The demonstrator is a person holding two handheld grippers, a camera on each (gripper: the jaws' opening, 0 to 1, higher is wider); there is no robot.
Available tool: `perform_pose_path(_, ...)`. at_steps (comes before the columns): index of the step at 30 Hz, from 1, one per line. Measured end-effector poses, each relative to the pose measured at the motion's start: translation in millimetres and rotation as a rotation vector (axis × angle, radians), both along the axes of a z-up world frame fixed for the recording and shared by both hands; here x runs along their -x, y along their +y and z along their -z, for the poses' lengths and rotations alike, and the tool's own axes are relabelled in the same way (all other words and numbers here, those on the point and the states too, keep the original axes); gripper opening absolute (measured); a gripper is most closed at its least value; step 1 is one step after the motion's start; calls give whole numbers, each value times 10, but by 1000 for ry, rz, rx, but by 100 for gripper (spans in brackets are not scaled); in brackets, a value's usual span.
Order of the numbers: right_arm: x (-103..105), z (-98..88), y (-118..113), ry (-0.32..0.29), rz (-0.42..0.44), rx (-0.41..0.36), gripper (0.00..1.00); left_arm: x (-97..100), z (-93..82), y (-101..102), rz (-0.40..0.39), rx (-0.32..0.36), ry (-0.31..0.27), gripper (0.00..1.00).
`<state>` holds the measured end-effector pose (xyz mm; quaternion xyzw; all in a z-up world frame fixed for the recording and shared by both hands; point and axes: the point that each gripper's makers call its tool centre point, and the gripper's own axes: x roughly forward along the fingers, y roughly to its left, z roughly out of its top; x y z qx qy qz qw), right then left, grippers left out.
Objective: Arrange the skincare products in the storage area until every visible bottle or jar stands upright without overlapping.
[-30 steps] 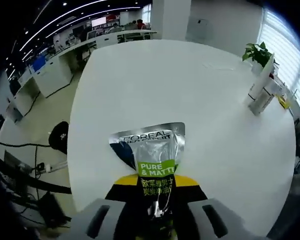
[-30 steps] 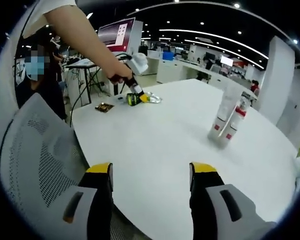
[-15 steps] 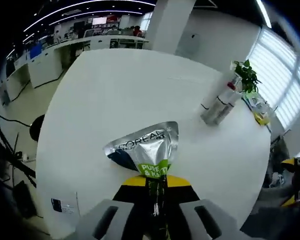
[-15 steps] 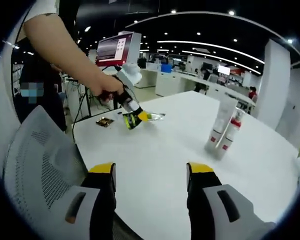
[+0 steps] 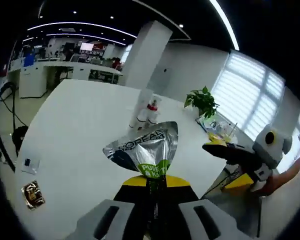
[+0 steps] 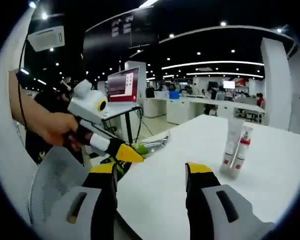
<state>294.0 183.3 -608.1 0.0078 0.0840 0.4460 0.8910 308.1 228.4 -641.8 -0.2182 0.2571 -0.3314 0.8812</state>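
Observation:
My left gripper [image 5: 153,188] is shut on the bottom end of a silver L'Oreal tube [image 5: 146,146] with a green label, held up above the white table [image 5: 75,130]. Two white tubes with red parts [image 5: 145,113] stand upright side by side farther back on the table. In the right gripper view the left gripper [image 6: 124,155], held by a hand [image 6: 55,127], carries the silver tube [image 6: 154,145] near the table edge, and the pair of upright tubes [image 6: 235,149] stands to the right. My right gripper [image 6: 150,176] is open with nothing between its jaws; it shows as the right gripper [image 5: 230,164] over the table's right edge.
A small gold-brown packet [image 5: 32,194] and a white card [image 5: 27,164] lie near the table's left edge. A potted plant [image 5: 202,102] and a clear container [image 5: 217,131] stand at the far right. A grey mesh chair [image 6: 52,187] sits below the table edge.
The left gripper has lifted the silver tube off the table and swung toward the upright tubes and the plant. The right gripper stays open and has come nearer the left one.

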Motion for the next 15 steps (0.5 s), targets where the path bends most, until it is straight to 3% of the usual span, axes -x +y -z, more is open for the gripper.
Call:
perform_pose_path(1,19,-52,12,13,-9,-39,53,90,-74,-43,3,62,6,8)
perform_pose_path(4,37,-140,5,51,-16,-122,58,284,-80,-123,65,26,-21,8)
perform_pose_path(8,111,-326,25,79,-54,-252,65,379,-53,-148,52,35,-29,7)
perform_pose_path(11,159,-217,64,158,-84,-234,57,421,-38,-179,62,32,-44,6)
perform_pose_path(13,210,-148,115,248,-117,-245,49,433,-127,-217,89,18,-108,6)
perform_pose_path(15,216,-104,139,295,-136,-256,46,476,-161,-267,109,25,-130,6)
